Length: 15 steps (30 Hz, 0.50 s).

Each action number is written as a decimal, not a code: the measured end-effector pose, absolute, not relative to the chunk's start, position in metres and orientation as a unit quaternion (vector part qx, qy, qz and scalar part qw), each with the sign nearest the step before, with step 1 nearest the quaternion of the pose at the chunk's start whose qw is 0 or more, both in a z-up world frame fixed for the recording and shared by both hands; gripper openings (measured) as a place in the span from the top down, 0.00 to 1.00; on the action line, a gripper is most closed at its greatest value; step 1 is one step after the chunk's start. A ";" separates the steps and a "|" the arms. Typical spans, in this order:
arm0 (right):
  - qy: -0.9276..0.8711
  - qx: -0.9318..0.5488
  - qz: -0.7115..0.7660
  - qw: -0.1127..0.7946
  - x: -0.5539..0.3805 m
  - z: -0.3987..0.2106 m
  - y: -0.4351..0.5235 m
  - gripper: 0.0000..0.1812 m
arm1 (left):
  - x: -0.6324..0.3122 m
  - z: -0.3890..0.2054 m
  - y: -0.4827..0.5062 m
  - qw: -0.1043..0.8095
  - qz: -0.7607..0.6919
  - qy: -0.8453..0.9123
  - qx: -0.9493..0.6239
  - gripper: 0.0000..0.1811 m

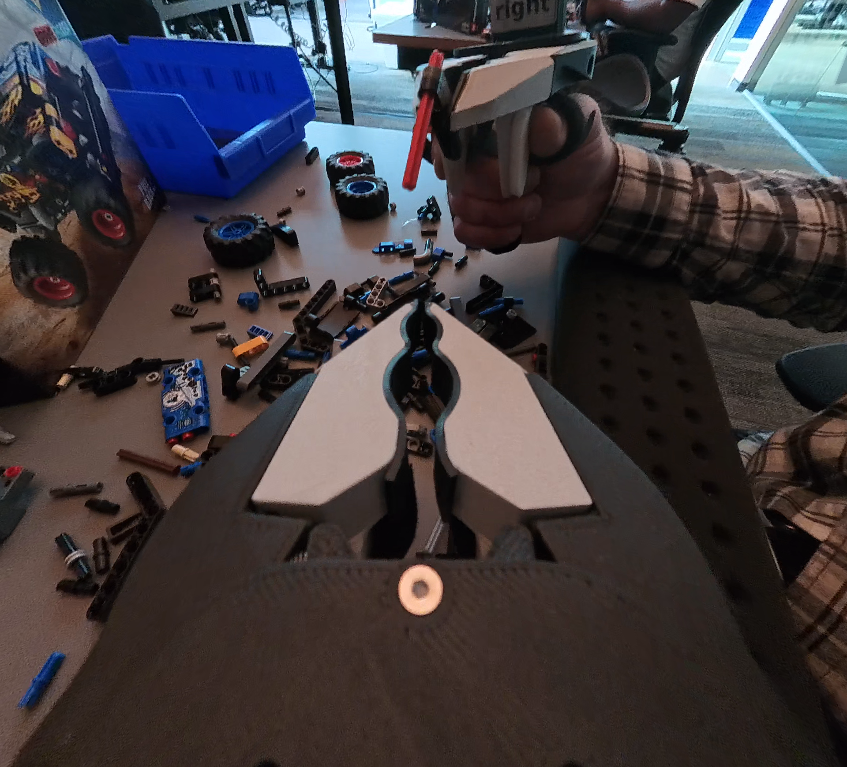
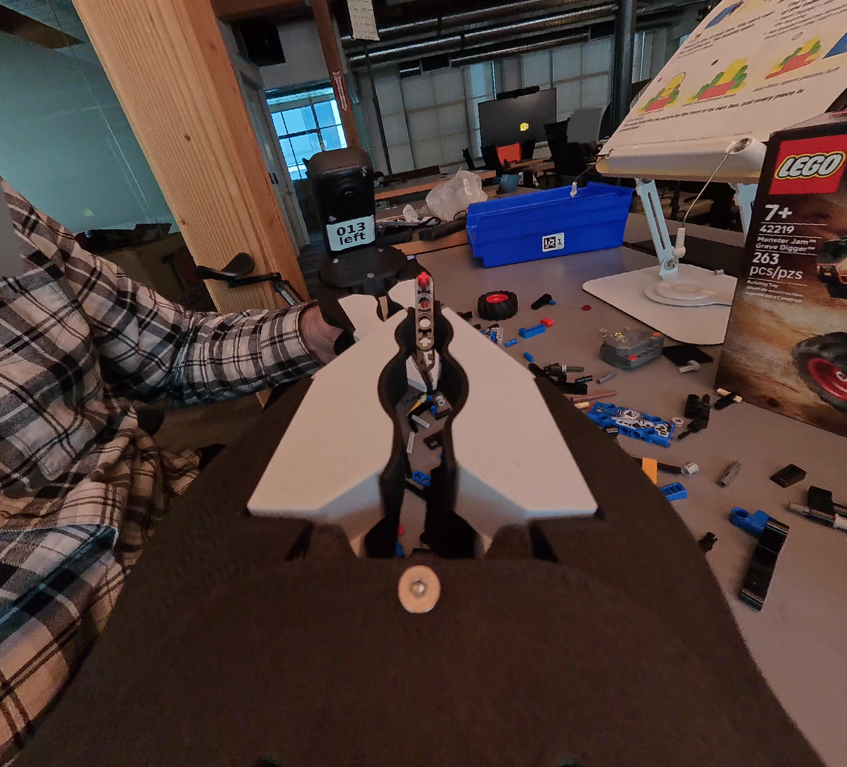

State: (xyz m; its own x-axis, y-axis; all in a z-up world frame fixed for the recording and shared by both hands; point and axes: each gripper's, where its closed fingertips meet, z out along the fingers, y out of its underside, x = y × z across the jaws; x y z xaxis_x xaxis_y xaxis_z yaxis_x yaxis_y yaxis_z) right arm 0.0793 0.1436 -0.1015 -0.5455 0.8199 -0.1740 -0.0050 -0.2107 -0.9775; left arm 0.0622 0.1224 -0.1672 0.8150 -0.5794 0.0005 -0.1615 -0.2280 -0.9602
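Observation:
My right gripper (image 2: 424, 318) is shut on a thin dark beam with holes (image 2: 425, 334), which stands upright between its pads with a red axle (image 2: 424, 281) through the top. In the left wrist view the right gripper (image 1: 435, 94) is held in a hand above the table's far right, and the red axle (image 1: 420, 126) hangs down slantwise from its tips. My left gripper (image 1: 424, 305) has its white fingers (image 1: 357, 401) closed together with nothing between them, above a pile of loose black and blue building pieces (image 1: 321, 323). It also shows in the right wrist view (image 2: 380, 305), just behind the held beam.
On the grey table (image 1: 137, 286) a blue bin (image 1: 206, 103) stands at the back, a toy box (image 1: 50, 149) at the left, and three tyres (image 1: 362, 195) lie nearby. A white page stand (image 2: 678, 286), a grey block (image 2: 632, 346) and a black perforated chair (image 1: 641, 378) are close. Left tips to right tips: about 7 cm.

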 end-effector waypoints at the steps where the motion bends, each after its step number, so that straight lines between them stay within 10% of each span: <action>1: -0.551 -0.370 0.686 0.299 0.079 -0.102 0.143 0.97 | 0.060 -0.170 0.122 0.567 -0.175 0.242 -0.768 1.00; 15: -0.598 -0.414 0.630 0.274 0.060 -0.138 0.138 0.97 | 0.028 -0.185 0.121 0.544 -0.092 0.223 -0.804 0.81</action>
State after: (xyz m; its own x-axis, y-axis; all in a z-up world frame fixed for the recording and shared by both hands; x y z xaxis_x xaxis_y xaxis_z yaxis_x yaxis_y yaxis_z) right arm 0.0596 0.1376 -0.1384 -0.5075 0.8394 -0.1946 0.1503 -0.1361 -0.9792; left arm 0.0278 0.1211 -0.1851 0.8836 -0.4587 -0.0938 -0.2576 -0.3090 -0.9155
